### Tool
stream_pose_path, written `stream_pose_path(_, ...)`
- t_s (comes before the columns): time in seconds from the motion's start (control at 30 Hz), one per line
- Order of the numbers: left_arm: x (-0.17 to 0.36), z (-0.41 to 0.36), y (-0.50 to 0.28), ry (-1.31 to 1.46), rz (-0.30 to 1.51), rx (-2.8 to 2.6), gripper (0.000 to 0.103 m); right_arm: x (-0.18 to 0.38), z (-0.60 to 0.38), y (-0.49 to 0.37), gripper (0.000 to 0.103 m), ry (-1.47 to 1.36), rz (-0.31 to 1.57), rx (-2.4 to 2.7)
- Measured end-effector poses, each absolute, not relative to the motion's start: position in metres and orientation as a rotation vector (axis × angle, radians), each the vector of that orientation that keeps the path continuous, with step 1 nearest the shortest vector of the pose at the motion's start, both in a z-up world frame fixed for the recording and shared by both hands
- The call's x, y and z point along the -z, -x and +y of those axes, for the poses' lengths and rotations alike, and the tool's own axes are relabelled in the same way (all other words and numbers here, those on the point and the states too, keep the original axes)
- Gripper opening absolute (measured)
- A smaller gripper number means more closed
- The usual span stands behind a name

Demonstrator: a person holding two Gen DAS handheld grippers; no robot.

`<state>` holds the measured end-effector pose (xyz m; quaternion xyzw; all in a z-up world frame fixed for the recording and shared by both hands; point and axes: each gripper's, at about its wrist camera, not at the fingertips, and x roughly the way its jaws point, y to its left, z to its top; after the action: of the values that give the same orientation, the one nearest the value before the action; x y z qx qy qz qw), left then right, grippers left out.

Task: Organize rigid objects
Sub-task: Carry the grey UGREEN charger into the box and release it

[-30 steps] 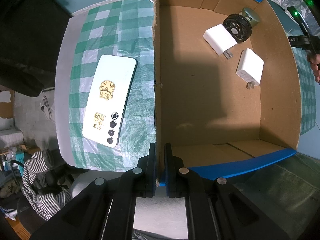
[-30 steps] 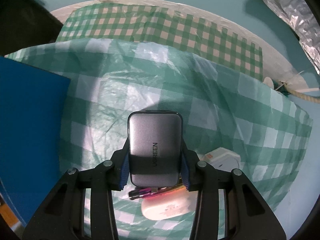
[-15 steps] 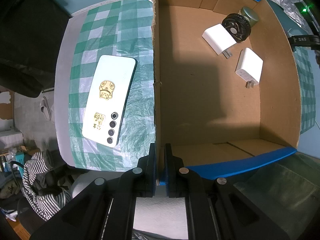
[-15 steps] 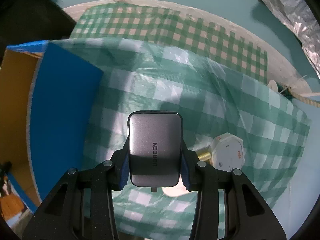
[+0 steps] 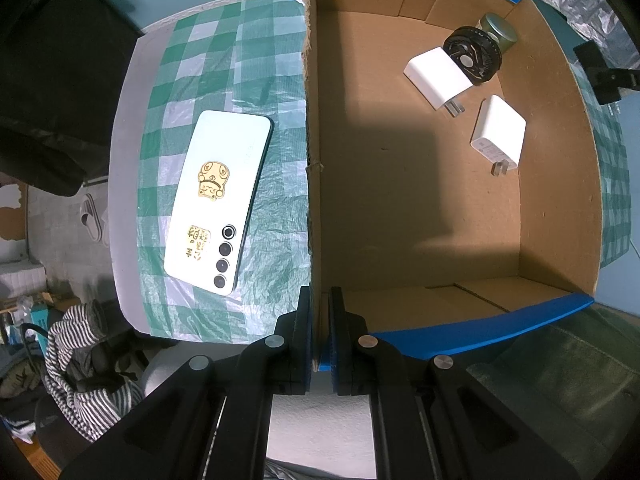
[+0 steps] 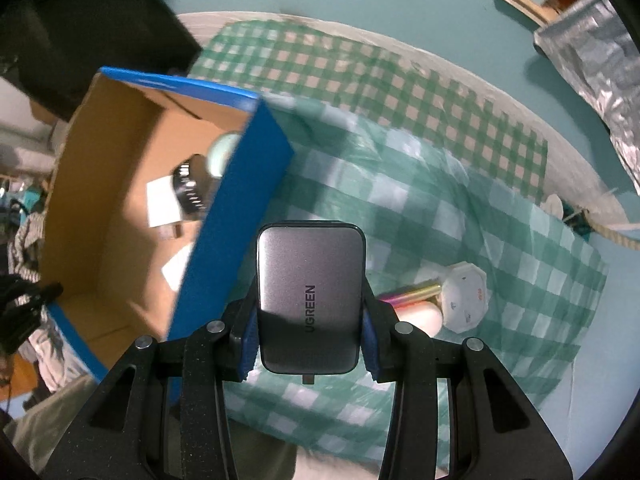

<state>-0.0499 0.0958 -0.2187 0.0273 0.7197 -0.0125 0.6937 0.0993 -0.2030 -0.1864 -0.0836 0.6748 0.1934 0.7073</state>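
Right wrist view: my right tool (image 6: 310, 322) grips the grey charger (image 6: 310, 300), lifted toward the box (image 6: 236, 216) that has come into sight; my left tool (image 5: 320, 320) stays clamped on its wall.

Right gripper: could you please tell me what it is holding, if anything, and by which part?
The right gripper holds a grey UGREEN charger, clamped by its two long side edges near the lower end, its labelled face toward the camera.

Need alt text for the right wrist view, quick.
The right tongs grip a grey UGREEN charger above the green checked tablecloth. The open cardboard box with blue outer walls lies at left; a white faceted object lies on the cloth at right.
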Motion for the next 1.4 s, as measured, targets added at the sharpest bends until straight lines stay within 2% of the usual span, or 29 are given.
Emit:
stream_pose_path(0.33, 0.219, 0.096, 0.049, -0.059, 1.605, 0.035, 0.006, 0.15, -0.157, -0.088, 0.041, 0.262, 1.441, -0.556)
stream_pose_path(0.7, 0.218, 0.097, 0.049, -0.05, 1.6, 0.037, 0.006, 0.138, -0.105, -0.076, 0.041, 0.372, 1.412, -0.655)
stream_pose_path(1.4, 0.218, 0.098, 0.049, -0.036, 1.6, 0.031, 0.006, 0.203, -0.047, -0.062, 0.041, 0.509, 1.473, -0.71)
